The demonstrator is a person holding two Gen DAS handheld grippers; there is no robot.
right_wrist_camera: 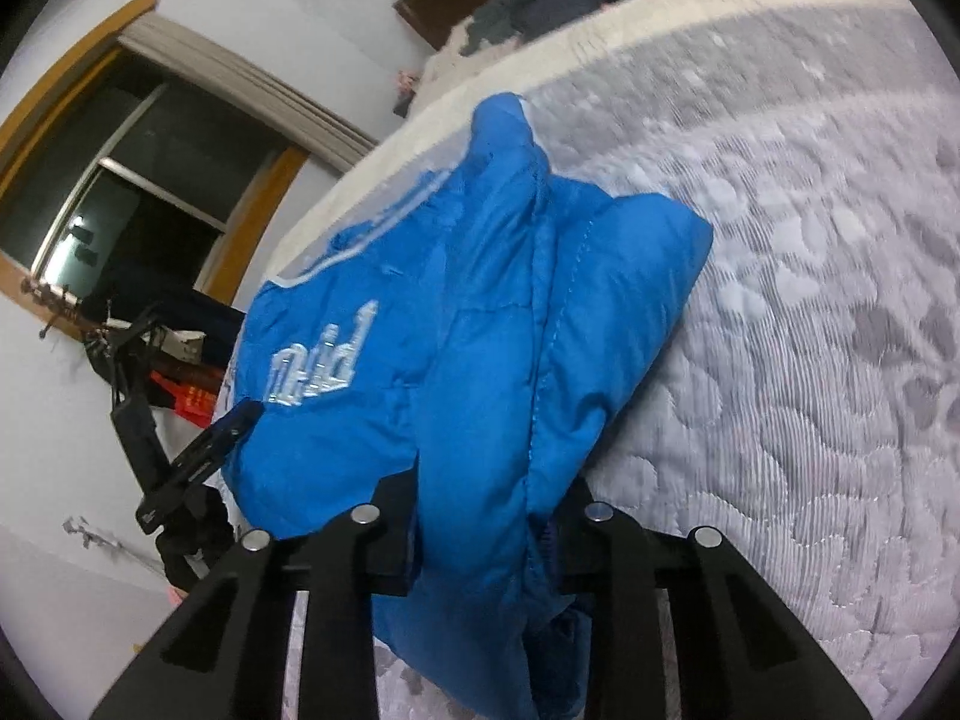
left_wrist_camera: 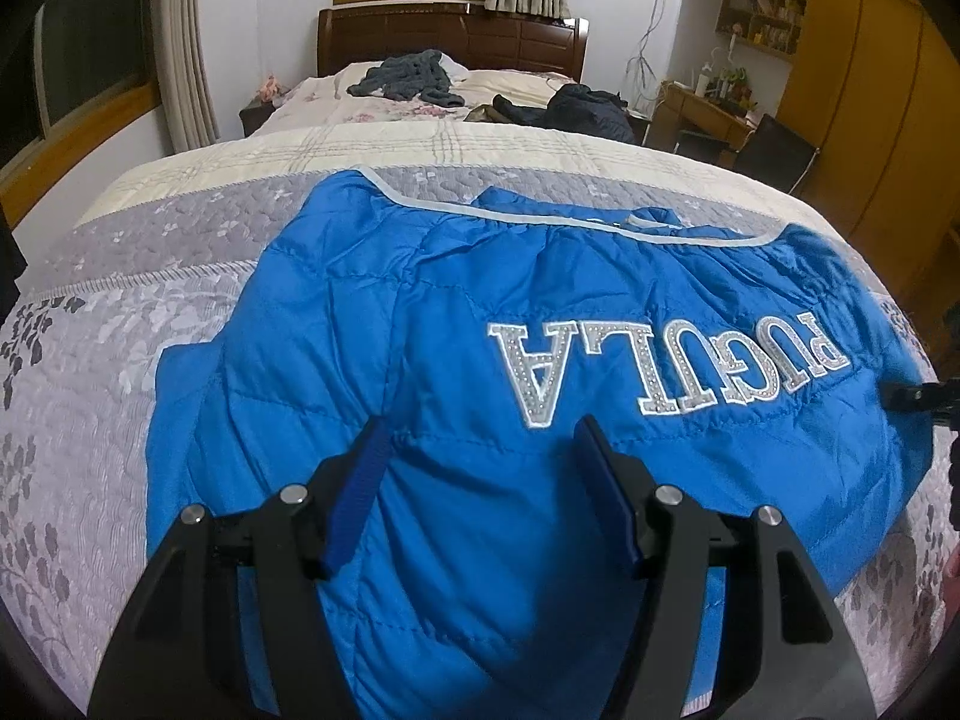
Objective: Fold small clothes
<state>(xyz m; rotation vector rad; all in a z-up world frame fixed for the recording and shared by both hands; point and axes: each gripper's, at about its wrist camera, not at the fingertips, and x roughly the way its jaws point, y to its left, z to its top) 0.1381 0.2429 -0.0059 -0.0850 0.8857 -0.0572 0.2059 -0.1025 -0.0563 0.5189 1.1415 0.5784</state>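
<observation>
Slippage is looming as the main hazard on a quilted bed point(left_wrist_camera: 150, 276), where a small blue padded jacket point(left_wrist_camera: 540, 372) is lying spread out, its back facing up and its silver lettering point(left_wrist_camera: 666, 360) reading upside down just ahead of the left gripper point(left_wrist_camera: 480, 438). That gripper is hovering over the near part of the garment with its jaws standing wide, blue pads point(left_wrist_camera: 354, 492) showing on either side and only flat fabric between them, nothing pinched.

Off to the right of those open jaws, the right gripper point(right_wrist_camera: 480, 510) is clamping a bunched fold of the jacket's edge; in the right wrist view the puffy cloth is filling the gap between its jaws and spilling over both sides, hiding the fingertips themselves.

Judging from this, the fabric looks smooth and slick, so a thick wad gripped at one edge could be sliding free once the fold is being carried across. With only one side secured, the jacket could also be dragging over the quilt rather than folding, skewing the crease. The left jaws, closing on flat padding, may be catching too little cloth, or snagging the quilt beneath. A grey garment point(left_wrist_camera: 408, 81) and a dark one point(left_wrist_camera: 576, 108) are lying well beyond both jaws, out of the way.
</observation>
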